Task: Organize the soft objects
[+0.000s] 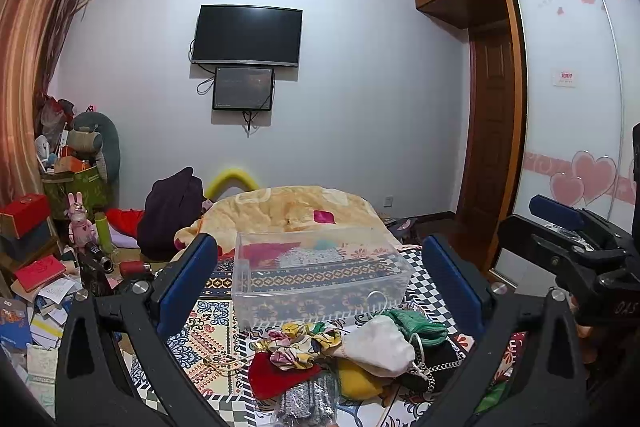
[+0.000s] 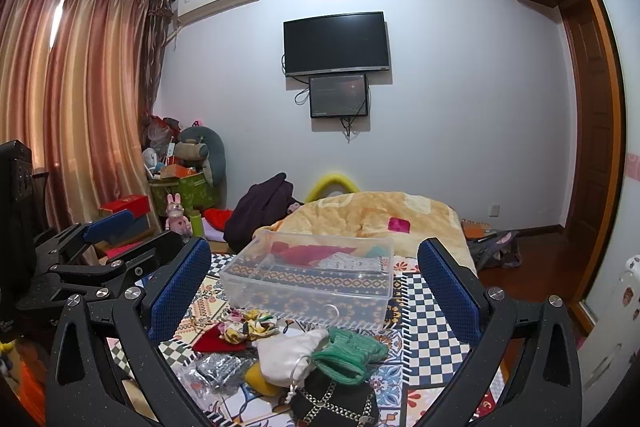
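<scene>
A pile of soft objects lies on the patterned bed cover: a white drawstring pouch [image 1: 380, 347] [image 2: 292, 355], a green knit piece [image 1: 420, 327] [image 2: 348, 351], a floral scrunchie [image 1: 304, 343] [image 2: 248, 325], a red cloth [image 1: 276, 375] [image 2: 218, 341], a yellow item [image 1: 358, 381] and a black chain bag [image 2: 336, 403]. A clear plastic box [image 1: 320, 279] [image 2: 312, 275] stands just behind the pile. My left gripper [image 1: 320, 279] is open and empty above the pile. My right gripper [image 2: 316, 283] is open and empty too; it also shows at the right of the left wrist view [image 1: 560, 215].
A folded yellow blanket [image 2: 380, 215] lies behind the box. Cluttered boxes, books and toys [image 1: 44, 267] fill the floor at left. A wardrobe with heart decals [image 1: 580, 147] stands at right. A TV [image 2: 336, 43] hangs on the far wall.
</scene>
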The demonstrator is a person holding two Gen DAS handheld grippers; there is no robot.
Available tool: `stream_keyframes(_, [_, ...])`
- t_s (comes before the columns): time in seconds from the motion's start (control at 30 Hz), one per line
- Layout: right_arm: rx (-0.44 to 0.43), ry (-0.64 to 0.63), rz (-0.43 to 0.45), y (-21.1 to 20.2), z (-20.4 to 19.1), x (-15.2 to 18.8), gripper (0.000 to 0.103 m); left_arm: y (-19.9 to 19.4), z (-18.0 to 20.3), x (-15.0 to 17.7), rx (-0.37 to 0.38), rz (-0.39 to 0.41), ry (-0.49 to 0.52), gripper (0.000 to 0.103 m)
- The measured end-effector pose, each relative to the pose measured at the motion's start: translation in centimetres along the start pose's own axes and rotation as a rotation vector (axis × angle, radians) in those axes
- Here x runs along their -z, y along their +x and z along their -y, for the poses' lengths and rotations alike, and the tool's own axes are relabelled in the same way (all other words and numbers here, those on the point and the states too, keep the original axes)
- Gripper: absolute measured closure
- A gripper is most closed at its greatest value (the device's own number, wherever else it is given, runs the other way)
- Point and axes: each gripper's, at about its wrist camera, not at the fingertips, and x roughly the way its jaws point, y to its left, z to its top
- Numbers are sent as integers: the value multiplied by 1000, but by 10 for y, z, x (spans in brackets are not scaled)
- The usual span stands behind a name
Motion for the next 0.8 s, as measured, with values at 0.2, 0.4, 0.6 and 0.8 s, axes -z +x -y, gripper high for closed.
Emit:
stream_keyframes(0.2, [-1, -1, 1, 0, 0, 0, 0, 0, 1, 0, 0, 0, 1, 0])
stream_keyframes(0.4, [-1, -1, 3, -1, -1, 0, 0, 0, 1, 0, 1, 0, 0, 0])
stream_keyframes(0.6, [-2, -1, 3, -1, -1, -1, 0, 1, 1, 0, 2, 0, 1, 0])
stream_keyframes(0.8, [-1, -2, 3, -1, -1, 0, 0, 0, 2, 0, 2, 0, 0, 0])
